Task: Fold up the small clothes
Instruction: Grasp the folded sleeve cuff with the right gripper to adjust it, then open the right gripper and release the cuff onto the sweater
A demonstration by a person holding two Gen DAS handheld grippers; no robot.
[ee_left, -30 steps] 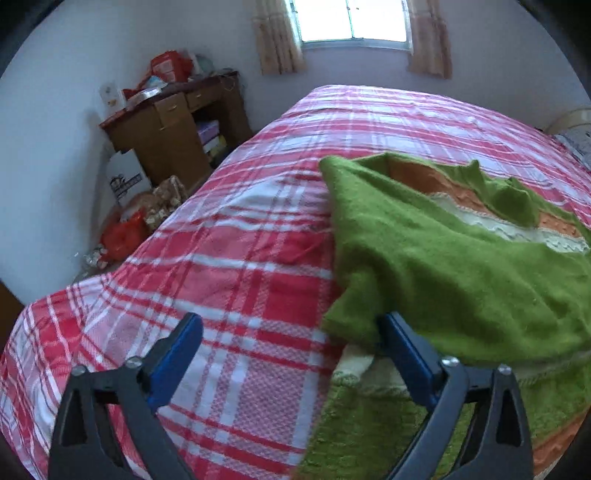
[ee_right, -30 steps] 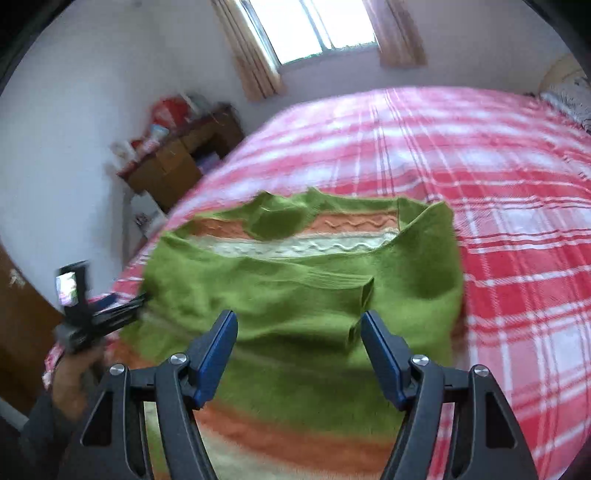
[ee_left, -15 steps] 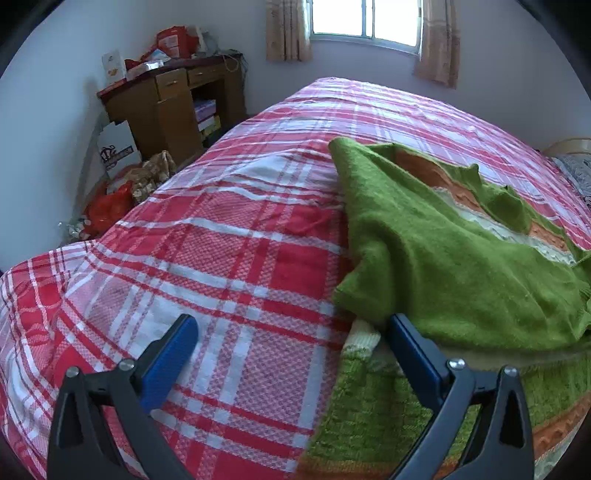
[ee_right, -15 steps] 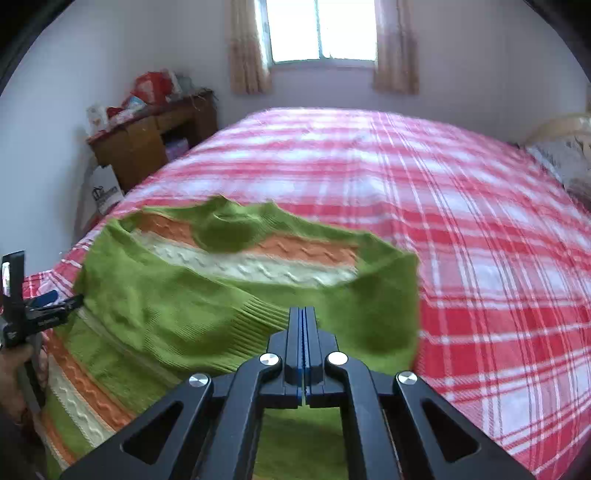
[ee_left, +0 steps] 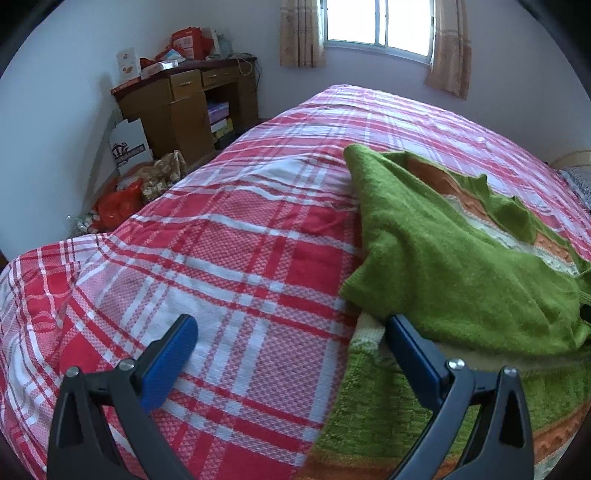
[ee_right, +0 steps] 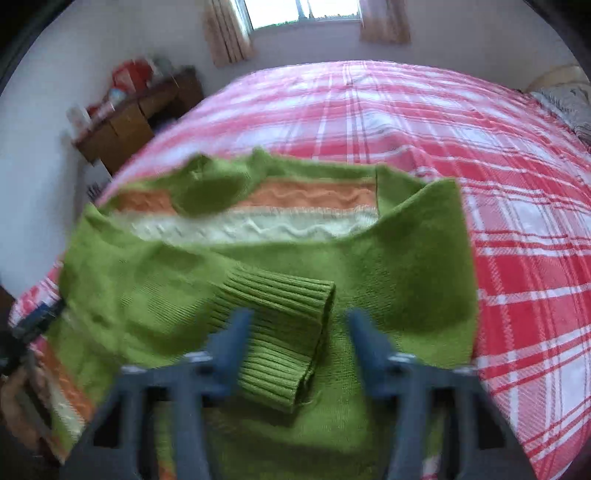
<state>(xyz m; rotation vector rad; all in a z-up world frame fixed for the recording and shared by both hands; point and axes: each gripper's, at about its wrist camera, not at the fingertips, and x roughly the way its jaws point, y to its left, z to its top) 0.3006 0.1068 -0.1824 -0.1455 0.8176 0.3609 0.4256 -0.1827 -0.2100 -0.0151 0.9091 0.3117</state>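
Right wrist view: the right gripper (ee_right: pixel 295 332), jaws opening around a ribbed cuff (ee_right: pixel 275 332) of the sweater (ee_right: pixel 399 280), may drag the sleeve unfolded if lifted carelessly.

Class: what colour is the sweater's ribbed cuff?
Green cuff, like the sweater; right wrist view.

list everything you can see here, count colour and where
sweater: one, green with orange and cream stripes, on the bed, sleeves folded in
ribbed cuff: one, green, between the right fingers
bedspread: one, red and white plaid, over the bed
desk: one, brown, cluttered, by the far wall
window: one, beige curtains
left gripper: black, blue pads, open at the sweater's edge
right gripper: blurred, opening, pads off the cuff
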